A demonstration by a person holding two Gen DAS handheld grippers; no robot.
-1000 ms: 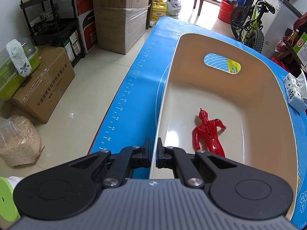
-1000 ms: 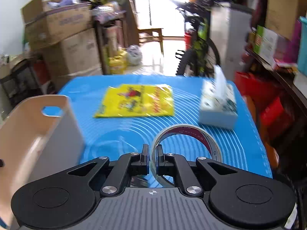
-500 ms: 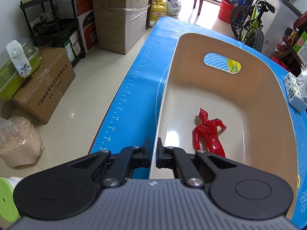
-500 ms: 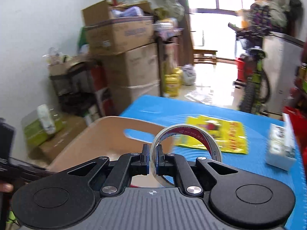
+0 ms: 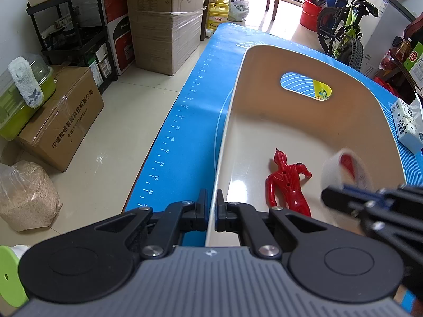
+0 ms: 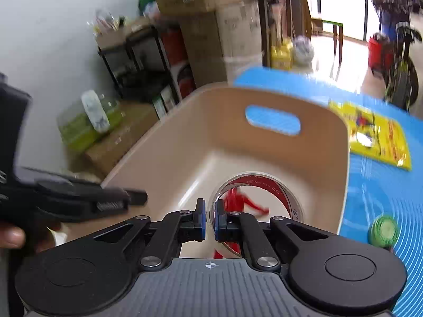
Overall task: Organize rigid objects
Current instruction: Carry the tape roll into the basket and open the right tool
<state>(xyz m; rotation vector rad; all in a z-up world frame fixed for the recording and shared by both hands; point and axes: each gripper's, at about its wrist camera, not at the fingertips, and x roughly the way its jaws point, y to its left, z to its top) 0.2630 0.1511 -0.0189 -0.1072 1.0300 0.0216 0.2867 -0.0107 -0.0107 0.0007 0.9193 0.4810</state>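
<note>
Left gripper [image 5: 210, 212]: black, ribbed grey housing, jaws clamped on the thin near rim of the bin [image 5: 304, 126]. Right gripper [image 6: 209, 220]: blue-padded jaws pinching the wall of a tape roll [image 6: 257, 203], clear ring with red-printed core, held over the bin's inside. Bin: smooth beige plastic, rounded corners, oval handle slot, on a blue ruled mat [image 5: 185, 121]. Toy figure [image 5: 288, 182]: glossy red, lying flat on the bin floor; legs partly hidden. Green round object [image 6: 384, 231]: blurred. Yellow packet [image 6: 380, 137]: flat, smeared. Tissue pack [image 5: 408, 125]: cut off at the edge.

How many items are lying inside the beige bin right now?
1: the red toy figure lies on the floor of the beige bin. The tape roll is over the bin, gripped by the right tool, not dropped.
</note>
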